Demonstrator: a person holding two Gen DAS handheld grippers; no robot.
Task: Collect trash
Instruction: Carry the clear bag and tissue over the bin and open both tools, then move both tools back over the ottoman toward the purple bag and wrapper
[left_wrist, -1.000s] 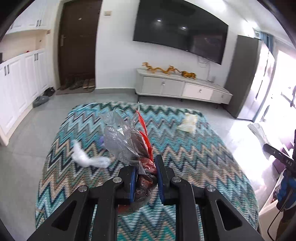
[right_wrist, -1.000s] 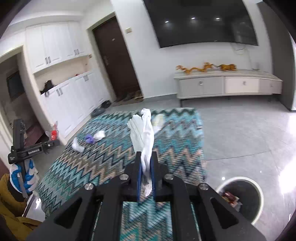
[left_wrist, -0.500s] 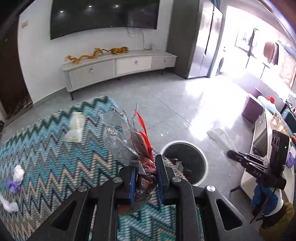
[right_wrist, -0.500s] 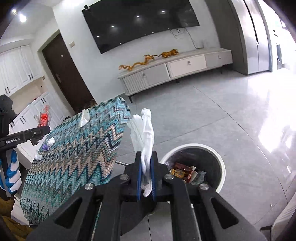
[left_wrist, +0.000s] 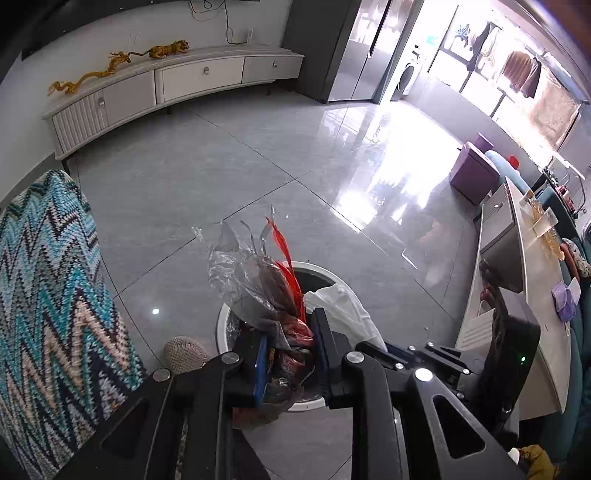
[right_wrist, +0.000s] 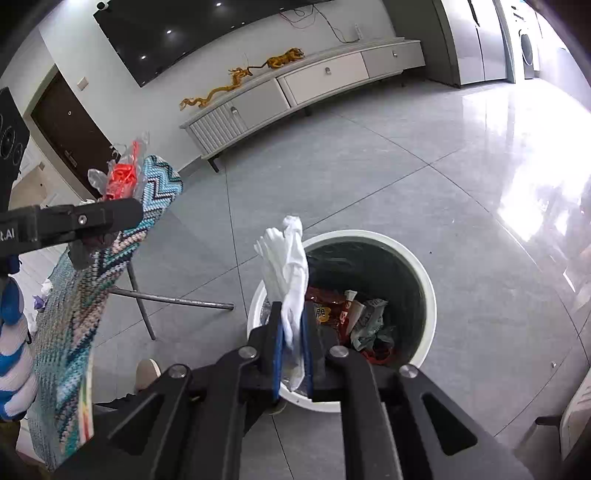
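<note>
My left gripper (left_wrist: 290, 332) hangs over the round white trash bin (left_wrist: 221, 332), its blue pads on a crumpled clear plastic bag (left_wrist: 255, 284) with red and brown scraps inside; the jaws are just starting to open with the bag still between them. My right gripper (right_wrist: 291, 321) is shut on a white glove (right_wrist: 291, 266) above the rim of the bin (right_wrist: 424, 277), which holds several wrappers (right_wrist: 351, 310). The glove (left_wrist: 347, 310) also shows beside the bag in the left wrist view. In the right wrist view, the bag (right_wrist: 123, 177) sticks up behind the left gripper's finger (right_wrist: 103, 218).
A table under a zigzag knit cloth (left_wrist: 48, 295) stands left of the bin, with its metal legs (right_wrist: 173, 301) close by. A person's slipper (left_wrist: 184, 354) rests by the bin. A gloved hand (right_wrist: 11, 350) holds the left gripper. Grey tiled floor stretches toward a TV stand (left_wrist: 184, 81).
Both grippers swung away from the table and down toward the bin, carrying the bag and the glove. The bin now lies right under both sets of jaws.
</note>
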